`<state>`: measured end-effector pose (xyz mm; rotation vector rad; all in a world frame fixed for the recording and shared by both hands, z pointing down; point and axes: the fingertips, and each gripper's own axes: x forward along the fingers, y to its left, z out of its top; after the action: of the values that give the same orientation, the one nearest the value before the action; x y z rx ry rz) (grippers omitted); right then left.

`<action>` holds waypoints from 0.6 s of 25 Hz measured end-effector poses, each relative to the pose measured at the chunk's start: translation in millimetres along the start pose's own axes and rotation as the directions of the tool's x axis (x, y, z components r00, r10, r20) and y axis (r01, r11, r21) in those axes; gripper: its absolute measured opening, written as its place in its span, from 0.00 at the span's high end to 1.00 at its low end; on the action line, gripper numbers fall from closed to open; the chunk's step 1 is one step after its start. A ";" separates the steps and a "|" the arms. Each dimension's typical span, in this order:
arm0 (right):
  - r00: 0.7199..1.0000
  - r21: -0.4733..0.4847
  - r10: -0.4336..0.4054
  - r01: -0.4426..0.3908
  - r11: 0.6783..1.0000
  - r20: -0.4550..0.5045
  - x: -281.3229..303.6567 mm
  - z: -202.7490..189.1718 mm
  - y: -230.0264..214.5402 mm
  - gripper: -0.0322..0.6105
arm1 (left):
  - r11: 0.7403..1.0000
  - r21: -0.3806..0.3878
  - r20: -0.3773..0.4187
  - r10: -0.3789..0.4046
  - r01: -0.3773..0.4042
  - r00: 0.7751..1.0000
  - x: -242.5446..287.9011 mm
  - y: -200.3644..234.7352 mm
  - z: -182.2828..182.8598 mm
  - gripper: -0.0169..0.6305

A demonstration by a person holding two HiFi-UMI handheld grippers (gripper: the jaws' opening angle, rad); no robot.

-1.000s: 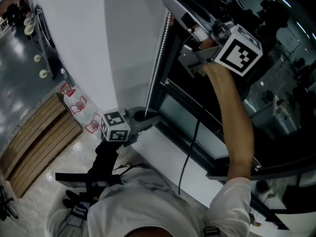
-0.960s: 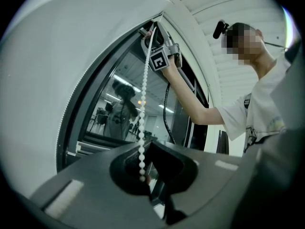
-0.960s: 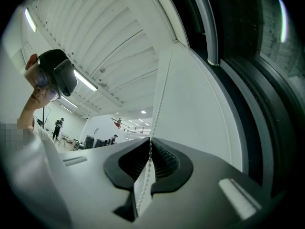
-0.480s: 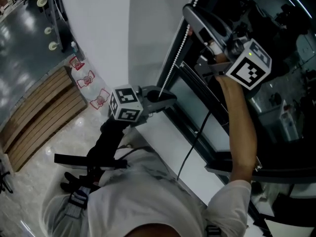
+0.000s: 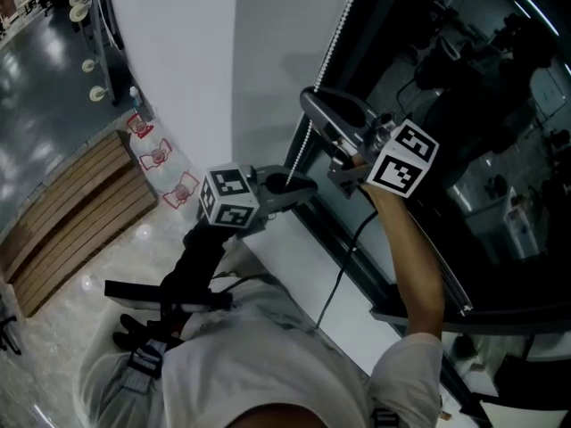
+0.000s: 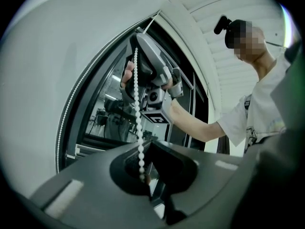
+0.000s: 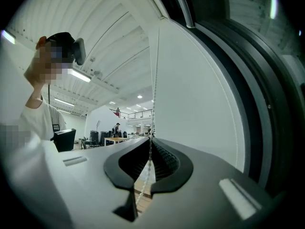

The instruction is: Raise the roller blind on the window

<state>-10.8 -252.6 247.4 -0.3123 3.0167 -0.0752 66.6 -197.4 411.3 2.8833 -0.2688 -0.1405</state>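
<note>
A white bead chain (image 5: 332, 38) hangs along the dark window frame (image 5: 375, 266). My right gripper (image 5: 307, 98) is shut on it, and the beads run straight through its closed jaws (image 7: 150, 140). Below, the chain (image 6: 138, 113) drops from the right gripper (image 6: 136, 44) into the jaws of my left gripper (image 6: 147, 144), which look shut on it. In the head view the left gripper (image 5: 308, 185) sits level, just under and left of the right one. I cannot make out the blind itself.
A white wall (image 5: 187, 69) stands left of the window and a white sill (image 5: 294, 275) runs below it. A black cable (image 5: 343, 266) hangs from the right gripper. Wooden slats (image 5: 71, 230) lie on the floor far below. The chain's other strand (image 6: 66, 109) follows the frame.
My right gripper has come down the window, still shut on the chain, and now sits close above the left gripper. The left gripper has stayed where it was.
</note>
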 end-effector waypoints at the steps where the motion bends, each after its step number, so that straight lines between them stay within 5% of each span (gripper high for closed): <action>1: 1.000 0.000 -0.002 0.002 1.000 -0.010 -0.8 -6.2 0.3 0.93 | 1.000 0.002 -0.001 0.000 0.000 1.000 -0.1 0.7 0.0 0.98; 7: 0.996 0.041 0.009 -0.005 0.999 -0.090 -2.5 -53.7 4.6 0.93 | 1.000 0.005 -0.002 0.003 -0.003 1.000 -0.6 2.0 0.6 0.98; 15: 0.998 0.033 0.025 -0.023 0.999 -0.062 -6.2 -45.3 6.4 0.86 | 1.000 0.005 -0.003 -0.001 0.001 1.000 0.8 2.4 2.1 0.98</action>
<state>-11.2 -243.3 292.6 -0.2762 3.0770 -0.1347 66.7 -200.3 409.8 2.8881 -0.2677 -0.1357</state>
